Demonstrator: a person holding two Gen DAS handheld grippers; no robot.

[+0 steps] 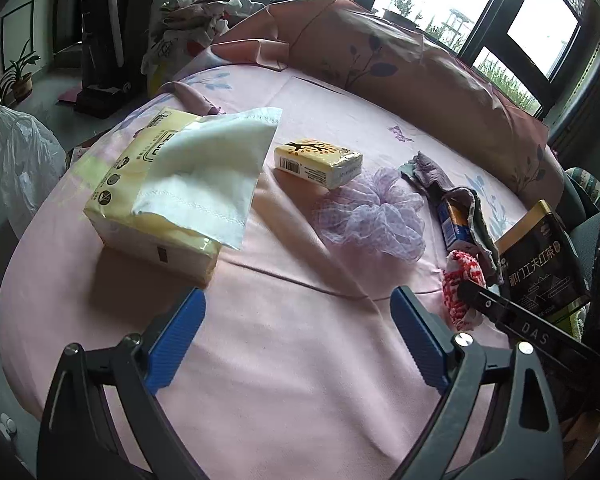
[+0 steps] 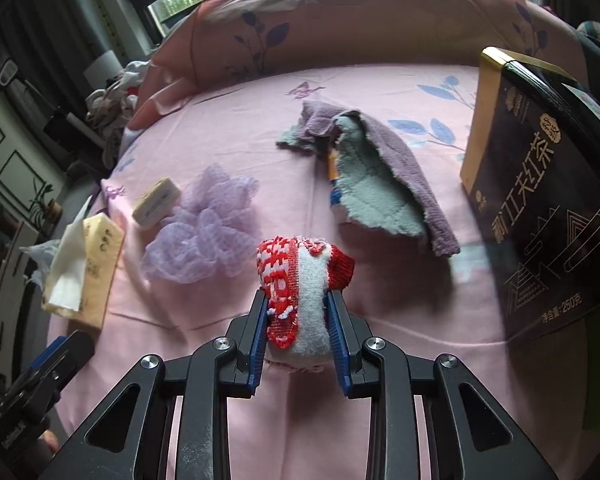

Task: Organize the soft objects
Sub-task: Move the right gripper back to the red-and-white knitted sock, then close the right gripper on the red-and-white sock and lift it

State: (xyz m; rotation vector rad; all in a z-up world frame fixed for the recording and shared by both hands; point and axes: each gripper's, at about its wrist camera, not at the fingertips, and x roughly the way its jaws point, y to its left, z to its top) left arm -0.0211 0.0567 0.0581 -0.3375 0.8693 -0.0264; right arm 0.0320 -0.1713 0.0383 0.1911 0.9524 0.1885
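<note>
Right gripper (image 2: 297, 310) pitched down toward the bed, blue pads (image 2: 260, 334) pressed on both sides of a red-and-white sock (image 2: 300, 280), jaws narrow. Left gripper (image 1: 298, 340) also angled down, jaws spread wide, nothing between them, over bare sheet.

Left gripper (image 1: 298, 336): jaws wide, nothing between them, above pink sheet (image 1: 284, 380).
Tissue pack (image 1: 156, 200): far left.
Right gripper (image 1: 466, 294): touching red-white sock (image 1: 460, 276).
</note>
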